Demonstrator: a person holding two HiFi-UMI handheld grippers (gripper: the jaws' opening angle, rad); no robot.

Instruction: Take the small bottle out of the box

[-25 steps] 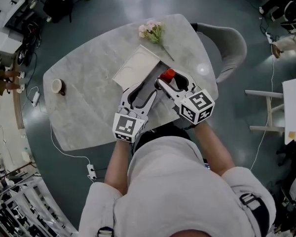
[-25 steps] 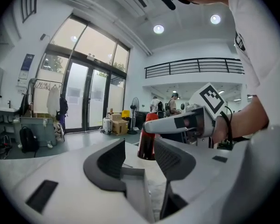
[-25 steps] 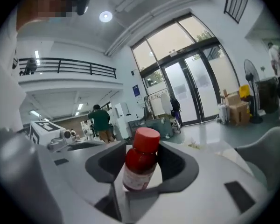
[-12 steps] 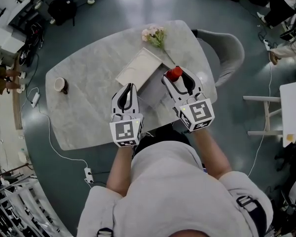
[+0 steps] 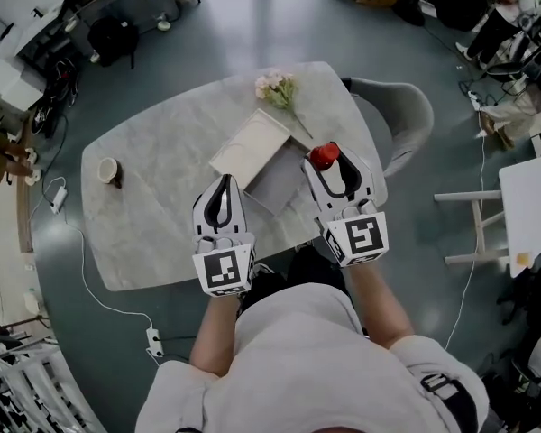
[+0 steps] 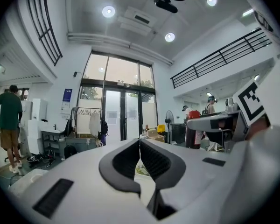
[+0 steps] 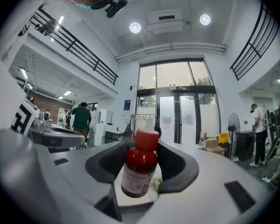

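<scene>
The small bottle (image 7: 140,167) stands upright, pinched by the right gripper (image 5: 327,162) just right of the box (image 5: 272,186). The left gripper (image 5: 223,186), nearer us than the box, has just closed empty. We should hold firm, keep the bottle upright, and carry it clear of the box.

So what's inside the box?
Only a bare grey bottom shows inside the box. The right gripper, shut on the small red-capped bottle, hides its right edge.

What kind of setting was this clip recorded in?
Probably a tall, open studio or workshop hall rather than a home. A mezzanine railing runs below the high ceiling, tall glass doors fill the far wall, and the marble table stands on a bare floor among cluttered workstations.
</scene>
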